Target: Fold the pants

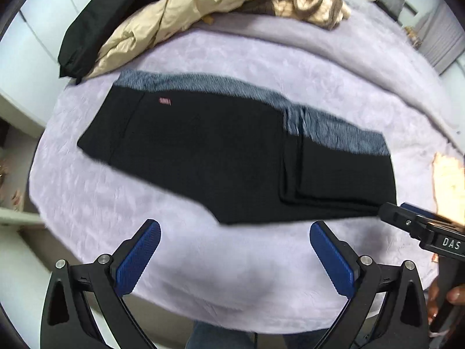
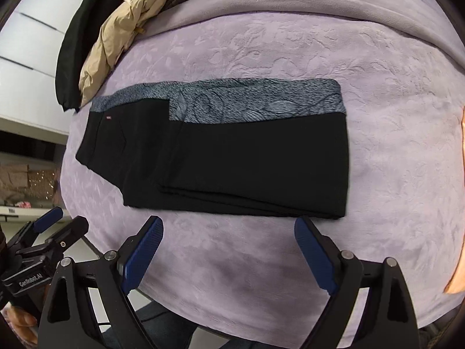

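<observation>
The black pants [image 1: 209, 157] with a grey patterned side band [image 1: 334, 129] lie flat on the lilac blanket [image 1: 261, 64], folded over on themselves, with a small red label near the waist at left. They also show in the right wrist view [image 2: 247, 157], where the folded leg layer covers the right part. My left gripper [image 1: 234, 226] is open and empty, above the blanket just short of the pants' near edge. My right gripper [image 2: 229, 221] is open and empty, near the pants' near edge. The right gripper also shows in the left wrist view [image 1: 392, 212].
A pile of clothes, a beige jacket [image 1: 162, 20] and a black garment [image 1: 87, 29], lies at the bed's far left. An orange-tan cloth [image 2: 460, 232] lies at the right edge. White cabinets stand to the left. The left gripper shows in the right wrist view [image 2: 62, 221].
</observation>
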### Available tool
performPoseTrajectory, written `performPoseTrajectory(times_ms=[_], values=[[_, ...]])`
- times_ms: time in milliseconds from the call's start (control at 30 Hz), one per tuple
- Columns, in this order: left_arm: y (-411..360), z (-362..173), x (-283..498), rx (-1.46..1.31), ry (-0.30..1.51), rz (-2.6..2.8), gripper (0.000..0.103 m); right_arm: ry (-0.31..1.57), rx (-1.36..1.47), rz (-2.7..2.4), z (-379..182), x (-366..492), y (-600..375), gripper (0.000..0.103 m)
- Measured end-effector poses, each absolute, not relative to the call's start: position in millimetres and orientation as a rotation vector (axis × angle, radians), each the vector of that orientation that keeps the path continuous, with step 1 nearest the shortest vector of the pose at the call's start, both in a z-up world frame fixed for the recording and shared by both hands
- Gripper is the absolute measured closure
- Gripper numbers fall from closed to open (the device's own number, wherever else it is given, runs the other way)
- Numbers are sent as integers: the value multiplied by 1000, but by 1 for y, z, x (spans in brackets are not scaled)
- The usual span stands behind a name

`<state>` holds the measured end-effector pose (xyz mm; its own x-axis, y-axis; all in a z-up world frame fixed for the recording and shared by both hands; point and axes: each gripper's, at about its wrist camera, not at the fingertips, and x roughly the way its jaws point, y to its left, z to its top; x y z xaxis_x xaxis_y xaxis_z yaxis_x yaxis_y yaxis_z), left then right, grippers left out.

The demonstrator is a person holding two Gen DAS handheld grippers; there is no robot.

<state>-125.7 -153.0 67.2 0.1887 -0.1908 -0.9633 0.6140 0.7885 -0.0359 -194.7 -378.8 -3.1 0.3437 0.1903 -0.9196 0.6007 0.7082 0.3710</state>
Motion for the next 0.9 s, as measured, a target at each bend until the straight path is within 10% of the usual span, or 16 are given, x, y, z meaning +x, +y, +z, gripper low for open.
performPoseTrajectory(times_ms=[900], values=[[-46,70,-7,290,1242,-552,0,1158,836,-300,30,-85,-294,0]])
